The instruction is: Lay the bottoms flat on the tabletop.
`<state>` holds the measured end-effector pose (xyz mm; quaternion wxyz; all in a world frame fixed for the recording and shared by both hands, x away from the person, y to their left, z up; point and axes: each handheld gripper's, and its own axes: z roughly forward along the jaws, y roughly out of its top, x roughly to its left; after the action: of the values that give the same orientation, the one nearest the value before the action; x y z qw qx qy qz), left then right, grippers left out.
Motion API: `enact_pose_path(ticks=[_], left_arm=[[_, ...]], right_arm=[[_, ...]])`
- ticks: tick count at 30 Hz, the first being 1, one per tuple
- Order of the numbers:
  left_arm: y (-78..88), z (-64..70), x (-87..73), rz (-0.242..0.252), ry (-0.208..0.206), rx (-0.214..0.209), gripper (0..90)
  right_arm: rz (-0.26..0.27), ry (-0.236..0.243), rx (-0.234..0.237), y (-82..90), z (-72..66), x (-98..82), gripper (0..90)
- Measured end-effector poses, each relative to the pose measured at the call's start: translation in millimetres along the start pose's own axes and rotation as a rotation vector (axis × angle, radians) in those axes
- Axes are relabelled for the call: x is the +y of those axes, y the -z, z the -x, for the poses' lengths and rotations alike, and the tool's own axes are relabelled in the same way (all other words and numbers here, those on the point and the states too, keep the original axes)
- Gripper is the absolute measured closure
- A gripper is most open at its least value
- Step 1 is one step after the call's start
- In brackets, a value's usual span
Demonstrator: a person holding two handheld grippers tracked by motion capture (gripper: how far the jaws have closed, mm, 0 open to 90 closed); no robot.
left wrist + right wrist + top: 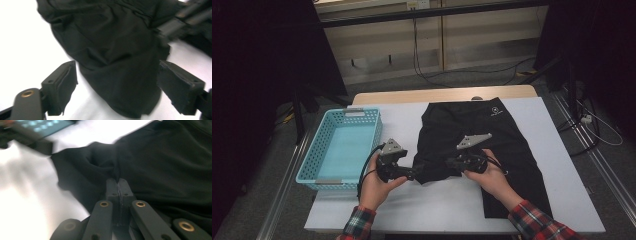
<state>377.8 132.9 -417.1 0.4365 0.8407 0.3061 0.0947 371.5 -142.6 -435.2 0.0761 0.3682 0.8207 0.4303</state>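
Your black garment (484,145) lies spread on the worktop (407,200), right of the blue basket (343,147), with its lower left corner bunched into a fold and the rest mostly flat, one leg running toward your right sleeve. It looks like the folding has only begun: one corner is gathered, nothing is squared up, and the basket holds nothing. Your right hand-held gripper (117,185) is clenched on a pinch of cloth at that bunched part, its jaws pressed together with the fabric rising between them. Your left hand-held gripper (117,85) stands released, jaws wide on either side of the rounded fabric edge, pads clear of it as far as the left gripper view shows, so you have no second hold yet. By my reading, you need to take that left hold, carry the fold across, repeat until the piece is compact, and then probably set it in the basket.
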Motion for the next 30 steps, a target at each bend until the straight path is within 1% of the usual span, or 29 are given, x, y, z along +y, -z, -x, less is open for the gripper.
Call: enact_pose_path(ticks=[2, 3, 5, 6, 7, 8, 10, 11, 12, 13, 14, 15, 16, 18, 20, 21, 22, 23, 24, 25, 26, 27, 28, 30], left_arm=[[-1.1, -0.1, 0.5, 0.006, -0.007, -0.007, 18.1], [-1.4, -0.3, 0.6, 0.014, -0.001, -0.013, 18.4], [-1.8, 0.1, 0.8, 0.017, -0.008, -0.011, 19.6], [-2.5, 1.0, 0.6, 0.023, -0.005, -0.016, 20.3], [-2.9, 1.7, 0.5, 0.017, -0.016, -0.022, 21.5], [-3.5, 3.3, 0.3, 0.015, -0.023, -0.028, 24.0], [-4.0, 5.7, 0.7, 0.01, -0.049, -0.04, 31.2], [-4.3, 7.0, 0.7, 0.009, -0.049, -0.05, 34.3], [-4.4, 7.8, 0.8, 0.001, -0.056, -0.065, 40.6], [-4.8, 9.0, 0.7, -0.003, -0.06, -0.07, 45.4], [-5.7, 10.0, 0.4, -0.003, -0.069, -0.068, 46.7], [-6.8, 10.8, -0.1, -0.019, -0.07, -0.083, 49.8], [-8.8, 11.9, -1.0, -0.029, -0.077, -0.091, 54.7], [-13.5, 13.6, -3.0, -0.048, -0.092, -0.092, 55.4], [-17.7, 14.1, -5.2, -0.067, -0.101, -0.086, 55.6], [-19.7, 14.0, -6.4, -0.081, -0.101, -0.091, 56.3], [-21.2, 13.7, -7.3, -0.088, -0.105, -0.087, 58.5], [-22.3, 13.1, -8.3, -0.089, -0.104, -0.08, 59.2], [-22.5, 12.0, -8.7, -0.1, -0.104, -0.086, 62.2], [-22.9, 11.7, -9.3, -0.098, -0.102, -0.083, 66.3], [-23.1, 11.3, -9.6, -0.102, -0.096, -0.076, 67.5], [-23.0, 10.5, -9.5, -0.116, -0.085, -0.088, 72.8], [-22.7, 9.9, -9.2, -0.111, -0.075, -0.089, 78.8], [-20.9, 8.7, -7.4, -0.117, -0.072, -0.088, 85.6]], right_arm=[[-0.009, -0.016, -0.036, -2.3, 6.7, 0.3, 90.0], [-0.011, -0.028, -0.041, -3.5, 9.8, 0.4, 90.0], [-0.013, -0.046, -0.043, -5.8, 13.7, -0.5, 90.0], [-0.025, -0.046, -0.048, -7.0, 14.5, -1.2, 90.0], [-0.035, -0.046, -0.055, -7.6, 14.5, -1.8, 90.0], [-0.04, -0.042, -0.063, -8.5, 14.4, -2.0, 89.5], [-0.044, -0.041, -0.074, -9.0, 14.3, -2.2, 89.5], [-0.044, -0.035, -0.079, -9.1, 14.1, -2.0, 89.5], [-0.042, -0.03, -0.086, -9.1, 13.9, -2.0, 89.1], [-0.044, -0.024, -0.094, -9.0, 14.0, -2.2, 89.0], [-0.045, -0.02, -0.1, -9.0, 14.1, -2.4, 88.8], [-0.045, -0.021, -0.102, -9.1, 14.4, -2.7, 88.2], [-0.048, -0.022, -0.106, -9.1, 14.5, -3.1, 88.1], [-0.052, -0.019, -0.102, -9.1, 14.5, -3.4, 86.9], [-0.049, -0.018, -0.1, -8.8, 13.7, -3.2, 84.1], [-0.046, -0.019, -0.102, -8.2, 13.3, -3.0, 80.7], [-0.041, -0.021, -0.109, -7.1, 13.1, -2.8, 76.9], [-0.036, -0.021, -0.111, -5.3, 13.0, -2.6, 75.1], [-0.028, -0.019, -0.108, -2.9, 12.6, -2.1, 71.4], [-0.015, -0.011, -0.108, -0.3, 12.0, -1.7, 66.2], [-0.004, -0.006, -0.107, 2.6, 11.2, -1.3, 62.4], [0.001, -0.002, -0.107, 5.4, 10.3, -1.2, 60.4], [0.006, 0.001, -0.106, 8.3, 8.9, -1.6, 58.7], [0.011, 0.01, -0.099, 13.9, 5.2, -3.4, 56.6]])
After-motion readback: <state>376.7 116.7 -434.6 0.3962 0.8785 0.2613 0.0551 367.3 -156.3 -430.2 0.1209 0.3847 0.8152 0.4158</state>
